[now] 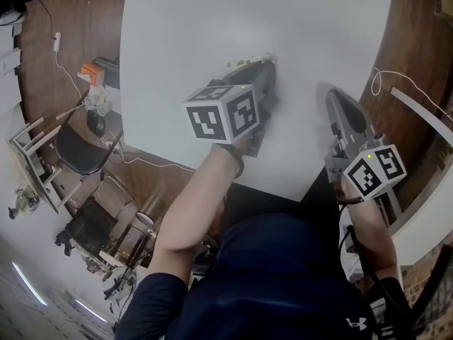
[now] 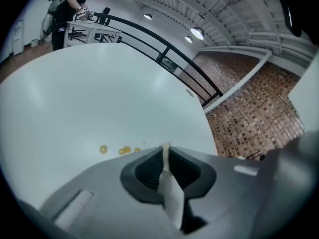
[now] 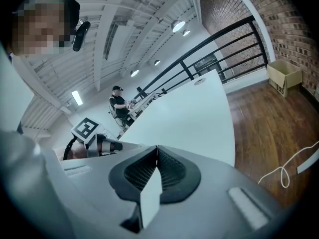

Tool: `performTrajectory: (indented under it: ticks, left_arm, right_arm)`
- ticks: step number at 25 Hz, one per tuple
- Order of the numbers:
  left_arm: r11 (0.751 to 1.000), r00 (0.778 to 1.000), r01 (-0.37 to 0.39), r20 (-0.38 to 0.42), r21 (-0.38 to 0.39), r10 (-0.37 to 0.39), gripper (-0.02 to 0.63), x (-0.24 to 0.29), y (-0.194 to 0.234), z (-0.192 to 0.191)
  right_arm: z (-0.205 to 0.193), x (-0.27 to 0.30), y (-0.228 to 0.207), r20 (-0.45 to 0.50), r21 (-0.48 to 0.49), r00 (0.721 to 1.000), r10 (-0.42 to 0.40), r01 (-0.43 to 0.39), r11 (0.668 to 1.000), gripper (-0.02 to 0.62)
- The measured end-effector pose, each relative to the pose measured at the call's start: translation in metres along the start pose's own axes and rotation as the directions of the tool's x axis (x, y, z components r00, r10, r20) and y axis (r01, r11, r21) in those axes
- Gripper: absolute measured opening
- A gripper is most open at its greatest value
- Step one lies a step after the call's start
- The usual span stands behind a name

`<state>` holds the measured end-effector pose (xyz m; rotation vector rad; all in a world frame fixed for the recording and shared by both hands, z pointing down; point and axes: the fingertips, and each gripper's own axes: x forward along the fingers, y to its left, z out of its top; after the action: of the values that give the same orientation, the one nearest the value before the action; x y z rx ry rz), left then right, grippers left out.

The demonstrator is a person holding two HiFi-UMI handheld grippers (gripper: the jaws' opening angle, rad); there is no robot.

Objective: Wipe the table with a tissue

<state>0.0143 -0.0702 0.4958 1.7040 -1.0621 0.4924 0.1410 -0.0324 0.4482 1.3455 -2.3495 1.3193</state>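
Note:
Over the middle of the white table (image 1: 212, 27), my left gripper (image 1: 267, 62) points away from me and is shut on a small piece of tissue (image 1: 270, 57). In the left gripper view a thin cream edge of the tissue (image 2: 165, 146) pokes out between the closed jaws of the left gripper (image 2: 166, 152). A few yellow spots (image 2: 113, 150) lie on the table just ahead and to the left, and the same yellow spots (image 1: 244, 61) sit beside the jaw tips in the head view. My right gripper (image 1: 333, 95) rests near the table's right edge, shut and holding nothing; the right gripper (image 3: 156, 148) has its jaws pressed together.
The table's near edge (image 1: 233, 183) runs just in front of my body. Wooden floor around it holds a black chair (image 1: 81, 147), cables (image 1: 396, 76) and clutter at the left. A cardboard box (image 3: 284, 76) stands by the brick wall. A person (image 3: 118, 106) stands far beyond the table.

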Motion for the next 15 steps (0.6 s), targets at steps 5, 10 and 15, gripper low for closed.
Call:
performTrajectory:
  ticks: [5, 10, 15]
  left_arm:
    - [1.000, 1.000, -0.016, 0.005, 0.021, 0.016, 0.035, -0.003, 0.005, 0.002]
    - [0.999, 0.999, -0.034, 0.016, 0.017, 0.034, 0.035, -0.006, 0.013, 0.005]
    - [0.999, 0.999, -0.042, 0.025, 0.003, 0.042, 0.035, -0.010, 0.021, 0.008]
  right_arm:
    - [-0.003, 0.001, 0.001, -0.007, 0.002, 1.000, -0.004, 0.004, 1.000, 0.011]
    - [-0.003, 0.001, 0.001, -0.006, 0.002, 1.000, -0.007, 0.007, 1.000, 0.011]
    - [-0.005, 0.002, 0.002, -0.011, 0.003, 1.000, -0.010, 0.010, 1.000, 0.011]
